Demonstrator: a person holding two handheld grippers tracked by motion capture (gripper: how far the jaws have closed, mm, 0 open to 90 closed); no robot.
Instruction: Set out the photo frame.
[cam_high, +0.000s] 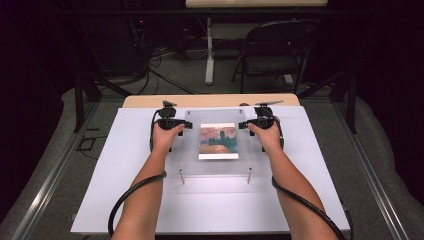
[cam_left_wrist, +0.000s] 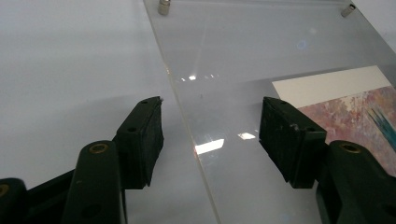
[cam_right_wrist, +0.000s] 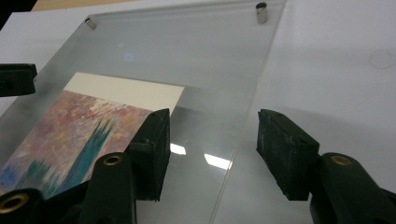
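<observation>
- On the white surface (cam_high: 125, 200) lies the clear acrylic frame (cam_high: 216, 167), a painted print (cam_high: 218, 141) under its pane, between my two grippers.
- From the high view my hands cover most of my left gripper (cam_high: 186, 125) and right gripper (cam_high: 242, 125), so their spread is hard to judge there.
- My left gripper view (cam_left_wrist: 210, 123) shows my fingers (cam_left_wrist: 142, 135) released, straddling the pane's edge without pressing it.
- My right gripper view (cam_right_wrist: 212, 140) shows the same: fingers (cam_right_wrist: 285, 149) released astride the opposite edge.
- Metal standoffs (cam_right_wrist: 262, 11) are sharp there, tiny from above.
</observation>
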